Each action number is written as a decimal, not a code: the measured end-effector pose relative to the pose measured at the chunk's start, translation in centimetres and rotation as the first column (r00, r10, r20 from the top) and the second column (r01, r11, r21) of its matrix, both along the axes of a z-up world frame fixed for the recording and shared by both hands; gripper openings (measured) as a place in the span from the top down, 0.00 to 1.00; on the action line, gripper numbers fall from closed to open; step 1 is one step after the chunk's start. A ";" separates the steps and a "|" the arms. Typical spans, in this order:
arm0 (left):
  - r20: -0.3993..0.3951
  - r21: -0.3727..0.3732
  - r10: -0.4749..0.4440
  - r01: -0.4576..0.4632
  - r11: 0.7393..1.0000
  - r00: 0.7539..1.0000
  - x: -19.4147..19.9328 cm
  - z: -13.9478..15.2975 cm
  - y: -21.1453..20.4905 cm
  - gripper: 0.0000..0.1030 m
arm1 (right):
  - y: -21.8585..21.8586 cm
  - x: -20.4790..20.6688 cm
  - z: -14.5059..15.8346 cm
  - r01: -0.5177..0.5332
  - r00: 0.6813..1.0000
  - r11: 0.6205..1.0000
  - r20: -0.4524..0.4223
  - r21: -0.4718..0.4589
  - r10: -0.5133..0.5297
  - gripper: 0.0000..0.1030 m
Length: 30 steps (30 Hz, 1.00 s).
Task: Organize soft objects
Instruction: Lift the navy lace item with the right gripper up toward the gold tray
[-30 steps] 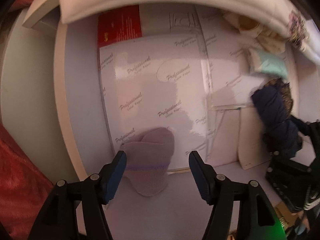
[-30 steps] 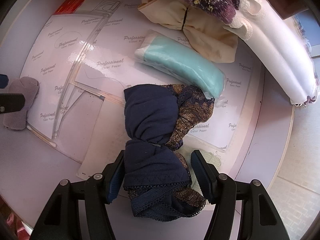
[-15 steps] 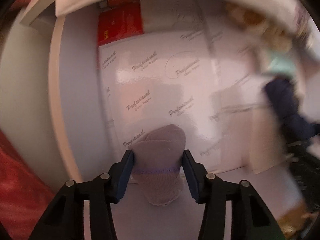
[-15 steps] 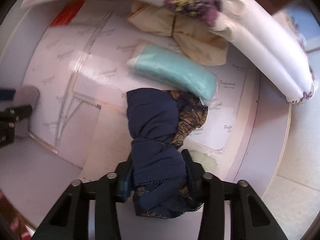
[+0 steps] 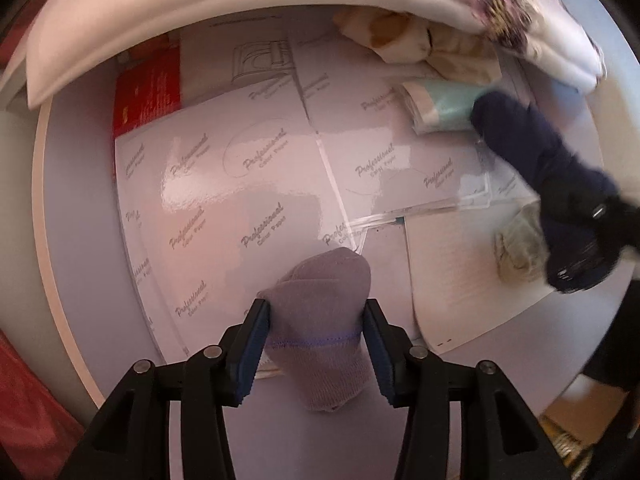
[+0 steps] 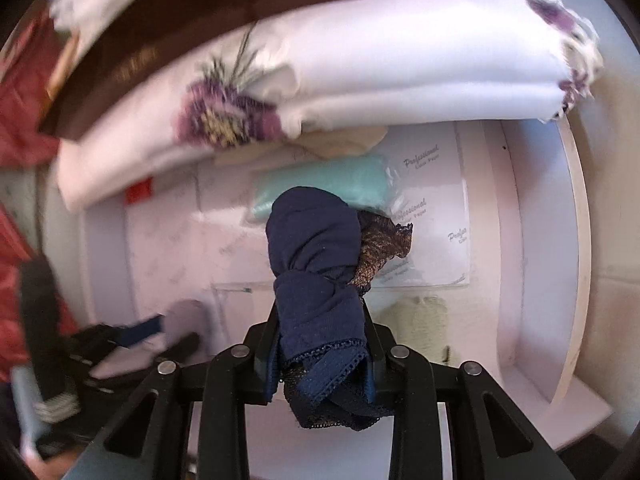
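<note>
Left gripper [image 5: 317,344]: its two blue-padded jaws pressed against either side of a rolled mauve knitted sock [image 5: 320,320], gripping it at a thin purple stripe; the sock's rounded end projected beyond the fingertips and its cuff hung nearer the camera. Right gripper [image 6: 320,344]: its jaws had just been closing and stood narrow, clamped on the lower part of a knotted navy fabric bundle with brown lace trim [image 6: 316,276], whose bulk rose past the fingertips. Beneath both lay glossy white sheets printed "Professional" [image 5: 224,196] on a pale round table [image 5: 68,200]. In the right wrist view, a folded mint-green cloth [image 6: 332,184] lay just beyond the navy bundle, a pale knitted item [image 6: 424,312] to its right, and a folded white floral-print textile [image 6: 360,88] at the far edge. In the left wrist view, a beige fabric piece [image 5: 416,48] lay far right.
</note>
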<state>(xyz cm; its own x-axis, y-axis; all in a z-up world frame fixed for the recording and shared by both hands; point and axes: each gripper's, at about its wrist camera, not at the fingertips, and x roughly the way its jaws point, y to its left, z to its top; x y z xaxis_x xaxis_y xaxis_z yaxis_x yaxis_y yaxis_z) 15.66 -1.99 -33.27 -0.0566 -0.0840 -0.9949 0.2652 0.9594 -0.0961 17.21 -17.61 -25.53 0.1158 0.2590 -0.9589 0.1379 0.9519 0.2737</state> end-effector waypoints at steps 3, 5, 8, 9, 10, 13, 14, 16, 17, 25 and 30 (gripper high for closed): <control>0.026 0.027 -0.020 0.019 0.999 0.999 -0.5 -0.3 -0.9 0.51 | -0.7 -0.3 0.7 0.023 1.000 0.997 0.009 0.071 -0.024 0.70; 0.033 0.041 -0.027 0.026 0.999 0.999 -0.8 -0.6 -1.1 0.48 | -0.8 -0.2 1.2 0.019 1.000 0.994 0.012 0.111 -0.020 0.70; 0.030 0.042 -0.005 0.004 0.999 1.000 -0.9 -0.9 -1.1 0.46 | -0.5 -0.5 2.1 0.003 1.000 0.991 0.026 0.136 -0.007 0.69; 0.029 0.040 0.003 -0.004 0.999 1.000 -0.8 -0.9 -1.0 0.46 | -0.5 -0.5 2.2 0.006 0.999 0.989 0.032 0.150 -0.010 0.69; 0.028 0.036 0.013 -0.014 0.999 1.000 -0.9 -1.0 -0.9 0.45 | -0.4 -0.6 2.3 0.001 0.999 0.987 0.033 0.162 -0.007 0.69; 0.018 0.030 0.031 -0.031 0.999 0.999 -0.7 -1.1 -0.1 0.45 | 0.5 -0.6 1.8 -0.051 0.998 0.997 0.027 0.057 0.050 0.68; 0.015 0.026 0.039 -0.040 0.999 0.999 -0.6 -0.9 0.4 0.44 | 0.6 -0.7 1.2 -0.062 0.998 0.997 0.014 0.039 0.061 0.68; 0.009 0.018 0.052 -0.052 0.998 0.999 -0.4 -1.1 0.9 0.44 | 0.5 -0.8 -0.1 -0.055 0.998 0.996 -0.024 0.068 0.056 0.63; 0.006 0.016 0.055 -0.055 0.998 0.998 -0.3 -1.2 1.2 0.44 | 0.2 -0.7 -0.5 -0.038 0.998 0.995 -0.041 0.094 0.042 0.58; 0.000 0.014 0.065 -0.065 0.998 0.998 -0.3 -1.8 2.1 0.43 | -2.6 0.0 0.5 0.082 0.996 0.994 -0.035 0.067 -0.080 0.39; -0.004 0.017 0.071 -0.071 0.997 0.997 -0.2 -1.6 1.7 0.42 | -2.2 0.3 -0.1 0.062 0.997 0.998 -0.055 0.019 -0.061 0.45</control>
